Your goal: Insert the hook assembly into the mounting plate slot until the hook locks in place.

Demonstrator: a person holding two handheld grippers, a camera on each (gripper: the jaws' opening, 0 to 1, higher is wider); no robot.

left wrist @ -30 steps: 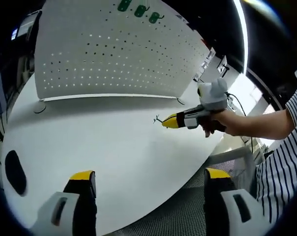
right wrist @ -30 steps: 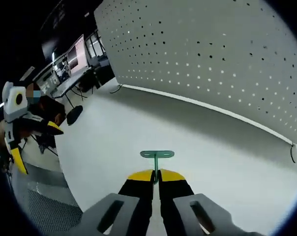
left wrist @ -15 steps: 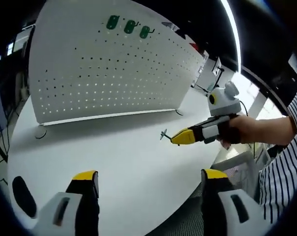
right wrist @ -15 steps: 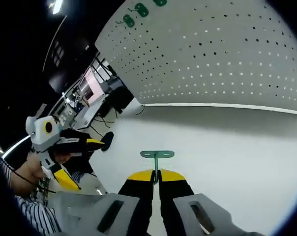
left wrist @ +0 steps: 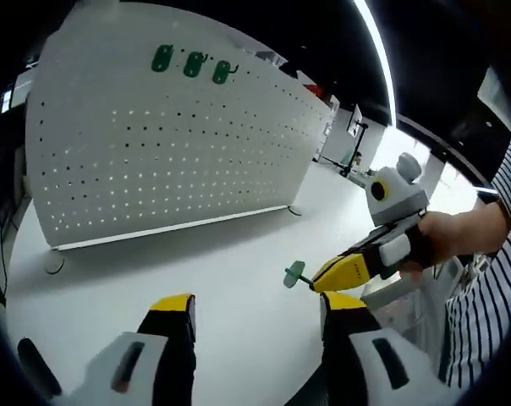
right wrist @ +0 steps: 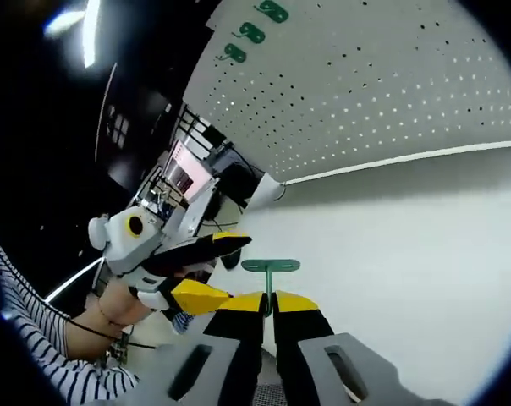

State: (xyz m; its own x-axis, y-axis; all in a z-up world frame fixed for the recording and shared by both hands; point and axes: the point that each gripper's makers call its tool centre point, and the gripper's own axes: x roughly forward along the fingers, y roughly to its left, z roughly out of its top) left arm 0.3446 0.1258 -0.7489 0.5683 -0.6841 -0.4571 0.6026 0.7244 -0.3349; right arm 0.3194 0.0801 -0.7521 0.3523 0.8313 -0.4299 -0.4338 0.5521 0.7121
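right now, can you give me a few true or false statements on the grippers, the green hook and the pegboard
1. The right gripper is shut on the green hook. True.
2. The left gripper holds a hook. False: its jaws stand apart with nothing between them.
3. Three green hooks already hang near the top of the white pegboard. True.
4. The held hook is seated in the pegboard. False: it is in the air over the white table, well short of the board.
5. The pegboard lies flat on the table. False: it stands upright at the table's far side.
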